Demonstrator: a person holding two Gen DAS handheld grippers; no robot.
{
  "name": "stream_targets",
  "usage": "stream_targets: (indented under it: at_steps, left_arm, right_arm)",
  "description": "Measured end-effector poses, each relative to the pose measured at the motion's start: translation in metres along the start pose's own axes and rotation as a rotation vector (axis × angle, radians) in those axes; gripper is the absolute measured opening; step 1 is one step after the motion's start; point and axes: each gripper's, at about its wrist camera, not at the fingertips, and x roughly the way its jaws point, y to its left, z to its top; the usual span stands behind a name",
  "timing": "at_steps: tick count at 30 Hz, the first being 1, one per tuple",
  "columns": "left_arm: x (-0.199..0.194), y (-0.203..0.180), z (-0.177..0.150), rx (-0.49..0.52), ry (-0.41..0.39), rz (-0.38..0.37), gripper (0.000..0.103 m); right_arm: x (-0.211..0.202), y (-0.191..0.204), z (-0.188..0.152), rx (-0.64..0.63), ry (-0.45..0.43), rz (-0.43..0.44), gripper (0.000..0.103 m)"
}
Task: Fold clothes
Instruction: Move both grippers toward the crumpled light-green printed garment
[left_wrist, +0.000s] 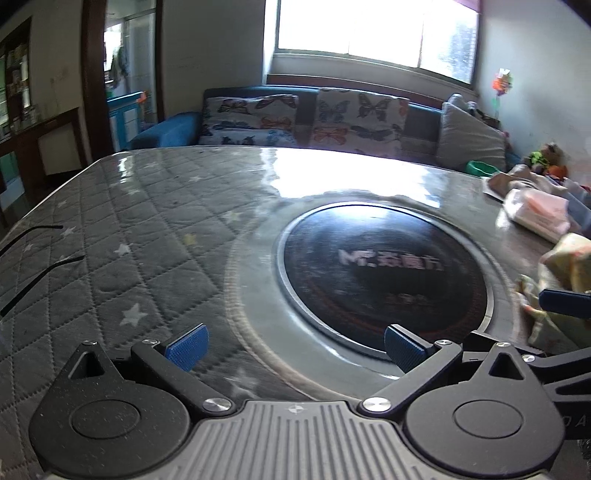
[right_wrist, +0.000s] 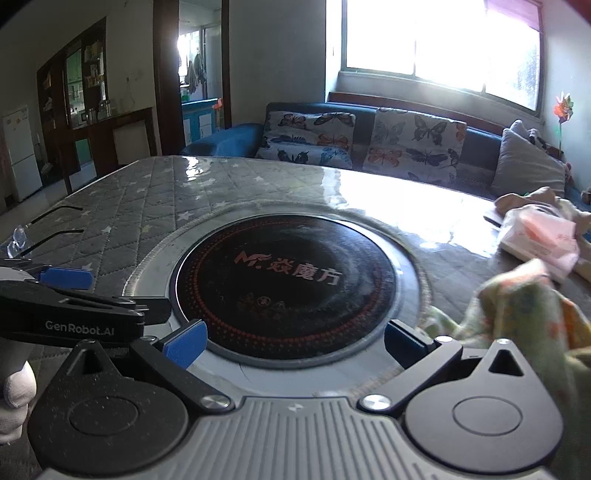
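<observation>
Worktop, quilted cover, round cooktop inset. Floral garment bunched at right edge beside right tool; soft, light, floppy, best pinched at a hem. Left tool and right tool both spread wide, empty. Only right view shows eyeglasses, gloved hand.

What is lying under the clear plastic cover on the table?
Under the clear cover lies a grey quilted cloth with white stars. The round black cooktop sits in its middle. The table itself cannot be seen; the cloth hides it.
</observation>
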Motion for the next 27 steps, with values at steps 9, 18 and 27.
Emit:
stream_targets:
  at_steps: [9,18,27]
  left_arm:
    - [0.035,-0.060,-0.004,0.117,0.022,-0.036,0.103]
    - [0.003,-0.115,-0.024,0.231,0.008,-0.161,0.103]
    - [-0.005,-0.184,-0.038,0.287,0.051,-0.210,0.103]
  right_arm:
    - [-0.009,-0.012,0.003,0.027,0.011,-0.039,0.103]
    - [0.029,-0.015,0.052,0.109,0.056,-0.103,0.103]
    - [0.133,-0.090,0.156,0.204,0.106,-0.126,0.103]
